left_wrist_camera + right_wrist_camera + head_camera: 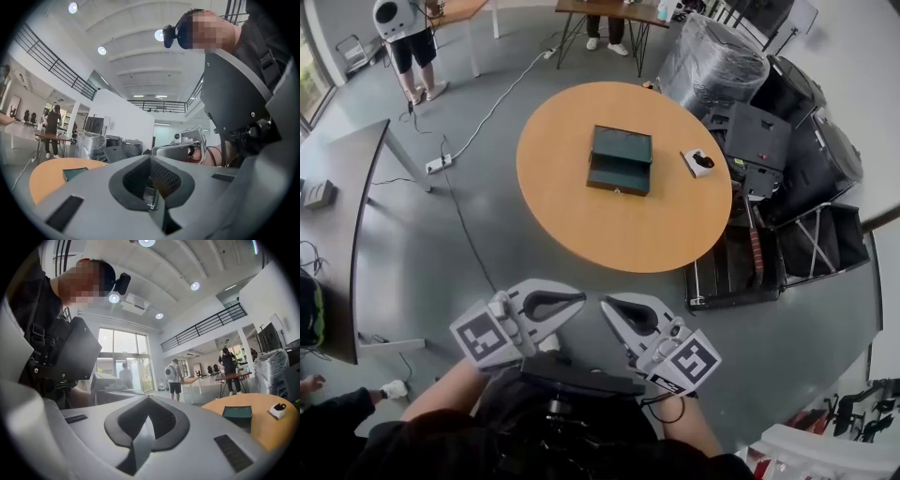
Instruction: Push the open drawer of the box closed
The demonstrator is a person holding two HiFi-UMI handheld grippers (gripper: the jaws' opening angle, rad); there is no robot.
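A dark green box (621,150) sits at the middle of a round orange table (581,225), and its drawer (618,178) stands pulled out on the side facing me. Both grippers are held low near my body, well short of the table. Left gripper (579,299) and right gripper (606,306) point toward each other, both shut and empty. In the left gripper view the gripper (151,158) has its jaws together, with the box (75,173) far off at lower left. The right gripper view shows its gripper (149,400) shut too, with the box (237,413) at right.
A small white pad carrying a black item (697,162) lies on the table right of the box. Black cases and wrapped equipment (769,131) crowd the table's right side, with an open case (736,267) on the floor. A power strip (439,164), a dark desk (347,187) and a standing person (408,42) are at left.
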